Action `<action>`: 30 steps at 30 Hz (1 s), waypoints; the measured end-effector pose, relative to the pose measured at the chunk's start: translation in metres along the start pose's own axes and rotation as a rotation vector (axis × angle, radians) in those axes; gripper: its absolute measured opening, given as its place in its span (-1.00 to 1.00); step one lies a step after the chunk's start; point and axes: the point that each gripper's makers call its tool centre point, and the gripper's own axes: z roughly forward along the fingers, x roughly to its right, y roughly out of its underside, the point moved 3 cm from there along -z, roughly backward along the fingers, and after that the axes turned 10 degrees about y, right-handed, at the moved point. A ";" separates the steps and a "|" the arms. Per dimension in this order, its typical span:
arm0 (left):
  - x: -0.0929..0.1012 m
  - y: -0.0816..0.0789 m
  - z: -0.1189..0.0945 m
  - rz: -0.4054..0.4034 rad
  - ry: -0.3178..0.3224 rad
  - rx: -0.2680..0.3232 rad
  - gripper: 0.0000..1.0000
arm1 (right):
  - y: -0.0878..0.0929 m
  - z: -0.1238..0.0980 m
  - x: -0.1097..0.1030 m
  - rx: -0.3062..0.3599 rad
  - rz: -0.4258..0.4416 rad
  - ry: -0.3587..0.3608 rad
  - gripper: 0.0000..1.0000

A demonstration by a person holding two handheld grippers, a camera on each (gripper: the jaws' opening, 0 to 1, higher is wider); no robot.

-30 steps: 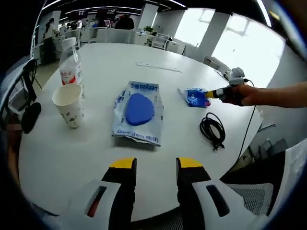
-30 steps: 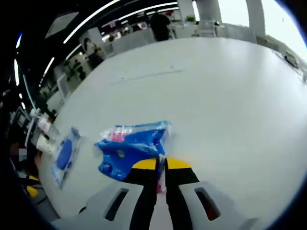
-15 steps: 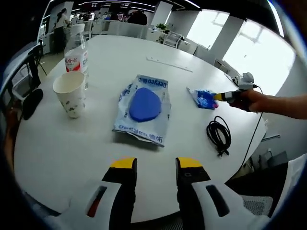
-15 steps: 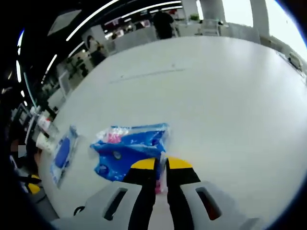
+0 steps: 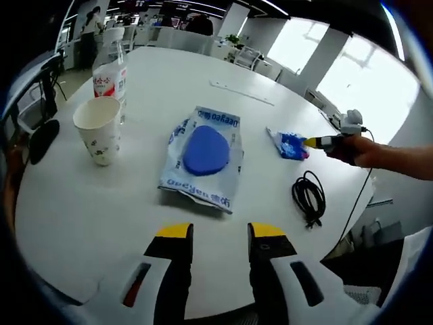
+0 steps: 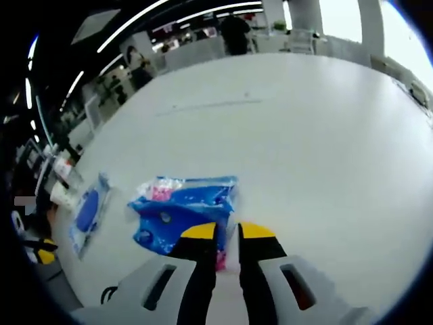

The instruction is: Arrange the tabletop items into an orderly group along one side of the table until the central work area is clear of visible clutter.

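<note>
Right gripper (image 6: pixel 226 232), yellow-tipped, jaws nearly together with a thin pink-and-white edge of the small blue packet (image 6: pixel 183 211) between them; pinched or just released cannot be told. Held low and flat over the white bench (image 6: pixel 304 135), likely so the packet slides rather than lifts. Packet lying flat on the bench just ahead of the jaw tips, toward their left.

Seen from the left gripper view, the same right gripper (image 5: pixel 316 141) in a person's hand (image 5: pixel 358 150) at the near-right rim of the bench (image 5: pixel 95 203), touching the small blue packet (image 5: pixel 290 144).

Left gripper (image 5: pixel 215 233) hovering above the bench's near edge, jaws parted and holding nothing, probably waiting its turn.

Outward from the small blue packet: a coiled black cable (image 5: pixel 308 196) just beside it, nearer the bench rim; a larger clear pouch (image 5: pixel 201 157) with a blue oval inside, lying flat toward the bench centre; beyond that pouch, a paper cup (image 5: pixel 97 130) standing upright, and a plastic water bottle (image 5: pixel 110 75) upright just behind the cup. Cup and bottle already paired at one side; pouch, cable and packet apparently not yet gathered, so tidying looks early.
</note>
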 end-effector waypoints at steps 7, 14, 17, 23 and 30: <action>-0.008 -0.004 0.003 0.015 0.009 -0.008 -0.39 | -0.003 -0.005 0.001 0.006 -0.026 0.011 -0.81; -0.023 -0.011 0.002 -0.024 0.006 0.002 -0.40 | -0.015 -0.010 0.003 0.033 -0.038 0.020 -0.82; -0.027 -0.011 0.003 -0.073 0.010 0.006 -0.41 | -0.025 -0.012 -0.001 0.054 -0.066 0.020 -0.82; -0.031 -0.009 0.008 -0.086 -0.011 0.003 -0.44 | -0.042 -0.012 -0.021 0.087 -0.161 -0.008 -0.82; -0.026 -0.011 0.018 -0.116 -0.002 0.012 -0.45 | -0.046 -0.005 -0.053 0.084 -0.279 -0.054 -0.82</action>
